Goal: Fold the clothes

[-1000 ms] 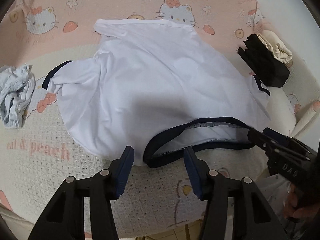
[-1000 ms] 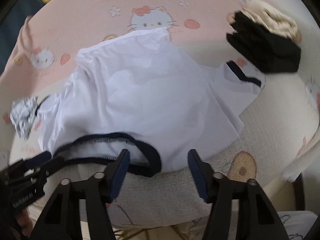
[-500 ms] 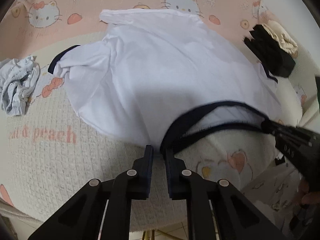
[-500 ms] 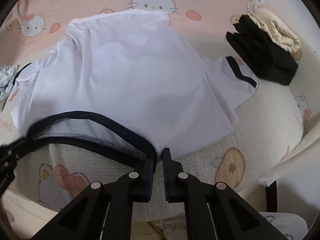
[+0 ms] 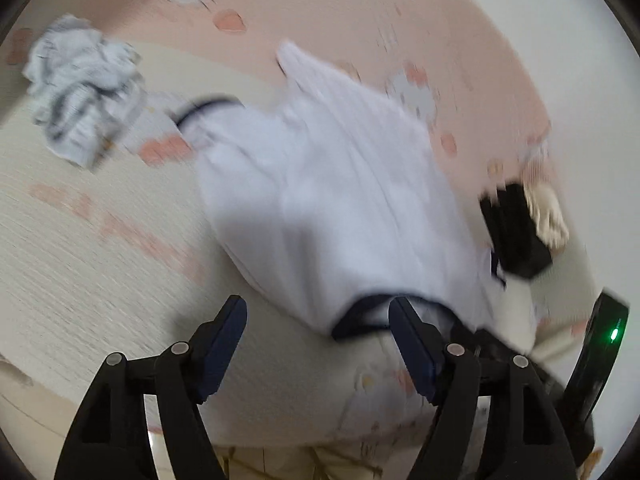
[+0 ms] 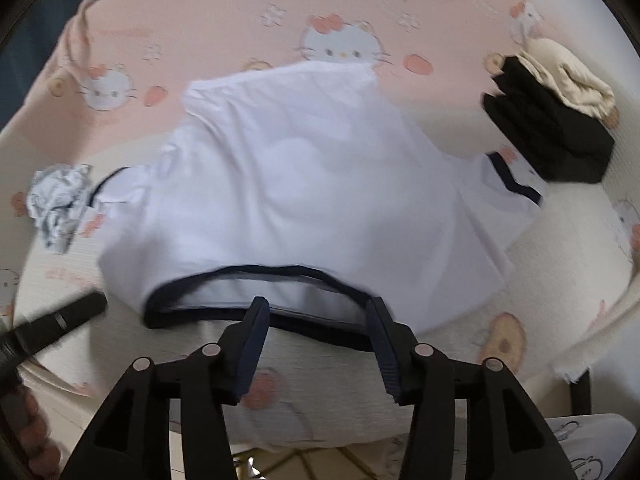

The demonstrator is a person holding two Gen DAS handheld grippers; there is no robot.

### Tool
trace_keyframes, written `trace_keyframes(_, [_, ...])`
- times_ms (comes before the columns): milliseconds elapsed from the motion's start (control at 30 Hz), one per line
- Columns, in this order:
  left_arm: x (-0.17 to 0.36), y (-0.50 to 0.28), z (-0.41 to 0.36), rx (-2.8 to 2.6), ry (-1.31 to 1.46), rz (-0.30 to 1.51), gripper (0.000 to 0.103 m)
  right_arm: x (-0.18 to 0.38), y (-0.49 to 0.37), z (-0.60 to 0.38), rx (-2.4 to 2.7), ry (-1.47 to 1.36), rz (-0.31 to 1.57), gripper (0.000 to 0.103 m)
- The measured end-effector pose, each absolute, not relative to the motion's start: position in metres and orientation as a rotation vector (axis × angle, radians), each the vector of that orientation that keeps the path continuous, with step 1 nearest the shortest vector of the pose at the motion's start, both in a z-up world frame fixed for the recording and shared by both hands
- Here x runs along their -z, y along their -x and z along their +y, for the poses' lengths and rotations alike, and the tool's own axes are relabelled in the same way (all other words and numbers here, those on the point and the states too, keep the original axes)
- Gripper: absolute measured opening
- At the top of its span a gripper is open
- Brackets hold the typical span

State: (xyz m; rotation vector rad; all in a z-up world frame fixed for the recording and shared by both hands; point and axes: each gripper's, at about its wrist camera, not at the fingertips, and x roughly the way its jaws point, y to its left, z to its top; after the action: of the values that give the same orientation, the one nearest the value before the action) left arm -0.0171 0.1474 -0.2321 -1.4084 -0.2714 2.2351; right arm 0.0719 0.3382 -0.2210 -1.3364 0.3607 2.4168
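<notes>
White tee [image 6: 304, 184] looks thin, limp, light, prob. bunches; best grab at navy collar [image 6: 256, 322] or shoulders. Left gripper [image 5: 318, 332] & right gripper [image 6: 316, 326] both spread, holding nothing.

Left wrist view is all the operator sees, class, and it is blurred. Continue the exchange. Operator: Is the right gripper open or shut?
Observer: Open; the right gripper has a finger on either side of the shirt's navy collar.
Operator: How does the sleeve by the black pile lie?
Observer: Spread flat, with its navy cuff showing beside the pile.
Operator: What holds the left gripper?
Observer: A hand, at the lower left edge.
</notes>
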Motion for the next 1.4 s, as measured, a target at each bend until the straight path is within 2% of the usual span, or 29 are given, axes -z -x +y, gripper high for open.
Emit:
trace_keyframes(233, [0.229,0.041,0.123,-2.297,1.434,-0.345,0.072,0.224,-0.052,0.315,-2.479,1.403,0.457,0.05])
trace_keyframes(367, [0.233,0.057,0.117,-2.275,1.465,-0.355,0.072,0.229,-0.042,0.305,-2.515,1.424,0.613,0.05])
trace_keyframes(567, [0.229,0.091,0.112,-2.288,1.455,-0.284,0.072,0.238,-0.03,0.304,-2.472,1.413,0.666,0.05])
trace_keyframes(767, [0.228,0.117,0.102,-2.246,1.482,-0.335,0.072,0.245,-0.02,0.303,-2.43,1.396,0.704,0.05])
trace_keyframes(900, [0.233,0.131,0.107,-2.218,1.528,-0.311,0.072,0.237,-0.017,0.297,-2.442,1.363,0.595,0.05])
trace_keyframes(1067, [0.236,0.148,0.111,-2.127,1.558,-0.278,0.072,0.23,-0.005,0.257,-2.546,1.368,0.234,0.05])
trace_keyframes(1400, [0.243,0.161,0.092,-2.011,1.566,-0.435,0.072,0.247,0.013,0.185,-2.52,1.424,-0.387,0.05])
